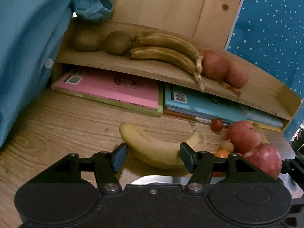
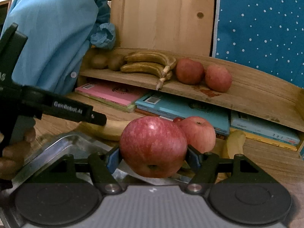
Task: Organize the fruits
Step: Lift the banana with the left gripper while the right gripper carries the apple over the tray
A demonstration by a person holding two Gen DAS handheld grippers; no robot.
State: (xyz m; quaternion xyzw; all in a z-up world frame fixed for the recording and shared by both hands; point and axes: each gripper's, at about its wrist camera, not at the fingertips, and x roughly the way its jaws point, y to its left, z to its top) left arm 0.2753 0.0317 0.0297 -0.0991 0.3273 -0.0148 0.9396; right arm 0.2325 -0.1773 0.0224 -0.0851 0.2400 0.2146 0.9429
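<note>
A yellow banana (image 1: 152, 148) lies on the wooden table between the fingers of my left gripper (image 1: 152, 154), whose jaws are open around it. My right gripper (image 2: 153, 158) is shut on a red apple (image 2: 153, 146), held above a metal tray (image 2: 62, 148). A second red apple (image 2: 199, 133) sits just behind it, next to another banana (image 2: 234, 144). On the wooden shelf (image 1: 171, 72) lie two kiwis (image 1: 117, 42), two browned bananas (image 1: 167, 51) and two apples (image 1: 214, 64). A grape (image 1: 217, 124) and small orange fruits (image 1: 222, 153) lie by the apples.
Pink (image 1: 114, 87) and blue books (image 1: 199, 102) lie under the shelf. A person in a blue coat (image 1: 28, 47) stands at left. A dotted blue cloth (image 1: 269, 28) hangs at right. The left gripper's body (image 2: 62, 108) crosses the right wrist view.
</note>
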